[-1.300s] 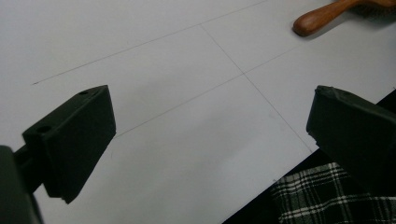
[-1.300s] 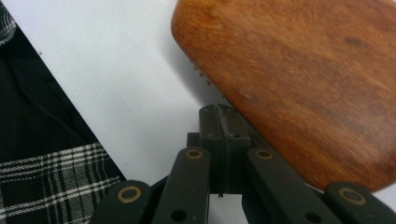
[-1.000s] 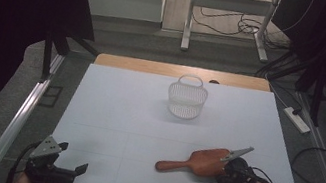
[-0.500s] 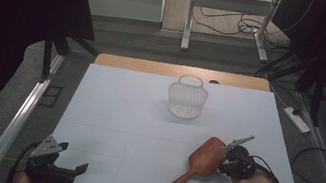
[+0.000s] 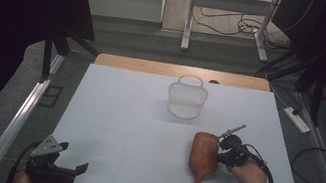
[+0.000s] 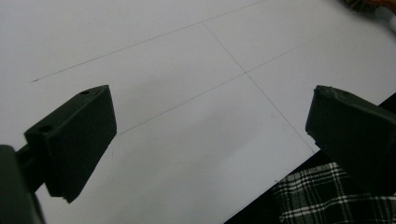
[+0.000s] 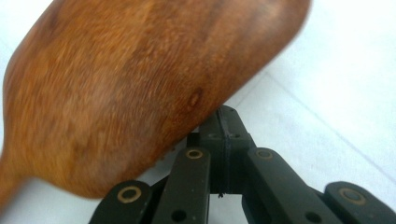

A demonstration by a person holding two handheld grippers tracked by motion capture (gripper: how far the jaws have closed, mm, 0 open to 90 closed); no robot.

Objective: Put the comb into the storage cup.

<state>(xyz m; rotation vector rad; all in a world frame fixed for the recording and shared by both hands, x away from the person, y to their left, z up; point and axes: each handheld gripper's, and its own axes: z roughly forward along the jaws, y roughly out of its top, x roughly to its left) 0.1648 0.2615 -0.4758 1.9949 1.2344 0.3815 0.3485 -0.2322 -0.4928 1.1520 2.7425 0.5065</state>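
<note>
Right hand-held gripper [image 5: 222, 145] clamped on brush [image 5: 202, 163] edge, lower right of frame, brush low over the worktop [image 5: 121, 114]. Left hand-held gripper [image 5: 67, 170] idle lower left, jaws apart. Basket [image 5: 186, 98] upper centre empty; likely brush goes there, transfer left.

Basket [image 5: 186, 98] is set mid-table [image 5: 116, 114], toward the far edge. Hairbrush [image 5: 203, 159] is laid nearer, to its right, handle toward the near edge. Left gripper [image 5: 67, 170] is held at the near-left corner.
</note>
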